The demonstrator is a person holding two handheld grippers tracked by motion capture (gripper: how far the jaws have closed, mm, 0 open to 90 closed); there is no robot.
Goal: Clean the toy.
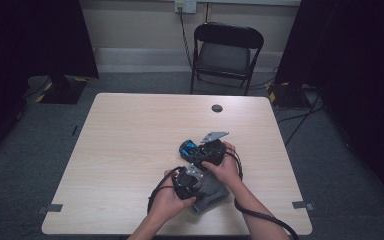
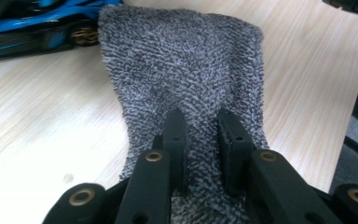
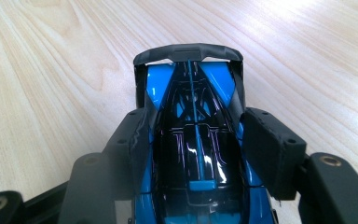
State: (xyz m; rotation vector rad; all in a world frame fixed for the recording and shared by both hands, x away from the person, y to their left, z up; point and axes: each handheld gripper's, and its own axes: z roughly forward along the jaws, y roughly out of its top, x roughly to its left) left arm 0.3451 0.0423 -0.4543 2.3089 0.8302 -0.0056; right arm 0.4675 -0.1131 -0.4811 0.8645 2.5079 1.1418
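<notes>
A blue and black toy race car (image 3: 193, 140) lies on the wooden table (image 1: 130, 135), and my right gripper (image 3: 193, 135) is shut on it, one pad pressed against each side. From above, the car (image 1: 189, 148) sits just left of the right gripper (image 1: 197, 151). A grey terry cloth (image 2: 186, 70) is spread on the table near the front edge. My left gripper (image 2: 203, 133) is shut on a pinched fold of it. In the high view the left gripper (image 1: 195, 184) rests on the cloth (image 1: 214, 192), close under the right hand. The car's side (image 2: 28, 28) lies beyond the cloth's far corner.
A black folding chair (image 1: 227, 50) stands behind the table. A round cable hole (image 1: 217, 108) sits near the table's far edge. Tape marks (image 1: 304, 204) lie at the front corners. Cables trail from both grippers toward the person.
</notes>
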